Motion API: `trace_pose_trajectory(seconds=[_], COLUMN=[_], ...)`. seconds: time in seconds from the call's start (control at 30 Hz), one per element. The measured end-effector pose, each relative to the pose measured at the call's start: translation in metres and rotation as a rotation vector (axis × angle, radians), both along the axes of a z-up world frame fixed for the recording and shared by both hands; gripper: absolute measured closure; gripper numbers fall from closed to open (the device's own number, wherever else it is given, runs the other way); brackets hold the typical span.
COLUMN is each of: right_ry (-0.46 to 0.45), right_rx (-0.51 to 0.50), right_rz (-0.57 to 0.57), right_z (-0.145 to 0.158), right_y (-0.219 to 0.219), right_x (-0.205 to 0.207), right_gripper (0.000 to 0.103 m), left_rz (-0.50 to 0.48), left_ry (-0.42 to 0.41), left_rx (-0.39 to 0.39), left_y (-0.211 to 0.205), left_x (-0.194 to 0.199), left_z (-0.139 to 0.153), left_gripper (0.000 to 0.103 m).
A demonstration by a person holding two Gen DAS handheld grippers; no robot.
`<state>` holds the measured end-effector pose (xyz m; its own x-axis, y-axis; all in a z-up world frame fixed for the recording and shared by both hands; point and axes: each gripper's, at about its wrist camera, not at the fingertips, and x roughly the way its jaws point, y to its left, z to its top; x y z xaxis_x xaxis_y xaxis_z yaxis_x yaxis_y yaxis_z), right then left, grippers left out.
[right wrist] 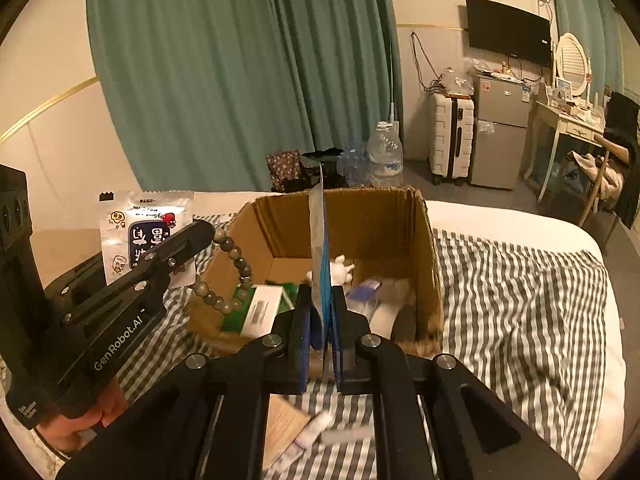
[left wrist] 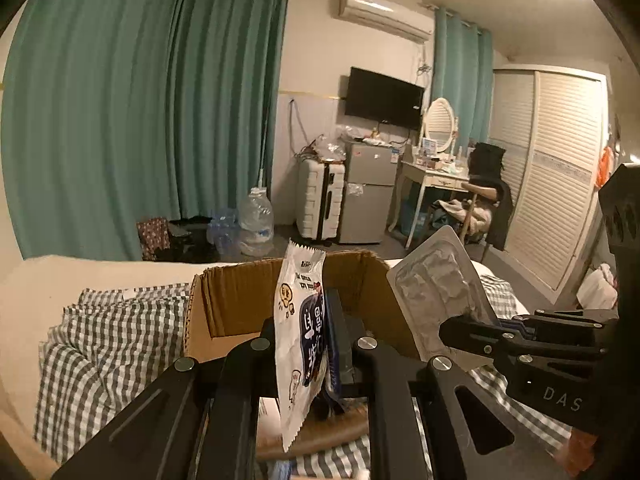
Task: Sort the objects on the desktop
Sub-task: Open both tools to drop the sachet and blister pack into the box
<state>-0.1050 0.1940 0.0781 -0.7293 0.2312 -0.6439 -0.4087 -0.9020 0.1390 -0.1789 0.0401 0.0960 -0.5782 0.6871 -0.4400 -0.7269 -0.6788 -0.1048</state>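
A glossy plastic snack packet point(left wrist: 300, 320) is catching the light, as is a clear shiny blister pack point(left wrist: 436, 280). The corrugated cardboard box point(right wrist: 360, 220) is looking matt and rough, sitting on soft checked cloth bedding point(right wrist: 520, 300).

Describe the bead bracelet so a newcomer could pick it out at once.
Find the open cardboard box on the gingham bedcover. At its left outer corner the left gripper holds a white snack packet; the bead bracelet dangles just below that tip. It is the only string of round grey-green beads, unlike the flat packets nearby.
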Motion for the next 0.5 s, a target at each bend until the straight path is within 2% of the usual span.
trace_pose_trajectory(seconds=[0.17, 0.33, 0.4, 0.43, 0.47, 0.5], right_ry=[-0.048, -0.09, -0.08, -0.074, -0.067, -0.057], right_rx=[-0.036, -0.064, -0.08, -0.088, -0.09, -0.085], right_rz=[-0.004, -0.008, -0.018, -0.02, -0.032, -0.047], right_z=[-0.033, -0.064, -0.069, -0.07, -0.069, -0.067], right_y=[0.024, 0.044, 0.051, 0.054, 0.056, 0.056], right_x=[-0.036, -0.051, -0.053, -0.053, -0.052, -0.051], right_gripper=[0.095, 0.094, 0.092, 0.086, 0.065, 0.044], left_rz=[0.02, 0.041, 0.051, 0.056, 0.064, 0.092], left_ry=[-0.05, -0.091, -0.089, -0.088, -0.086, -0.079], left_rx=[-0.044, -0.094, -0.104, -0.112, -0.12, -0.13], left_y=[0.02, 0.031, 0.034, 0.037, 0.038, 0.038], left_x=[-0.034, -0.054, -0.057, -0.058, -0.058, -0.058], left_z=[-0.036, -0.074, -0.08, -0.081, -0.081, -0.081], left_gripper=[0.091, 0.091, 0.087, 0.083, 0.066, 0.038])
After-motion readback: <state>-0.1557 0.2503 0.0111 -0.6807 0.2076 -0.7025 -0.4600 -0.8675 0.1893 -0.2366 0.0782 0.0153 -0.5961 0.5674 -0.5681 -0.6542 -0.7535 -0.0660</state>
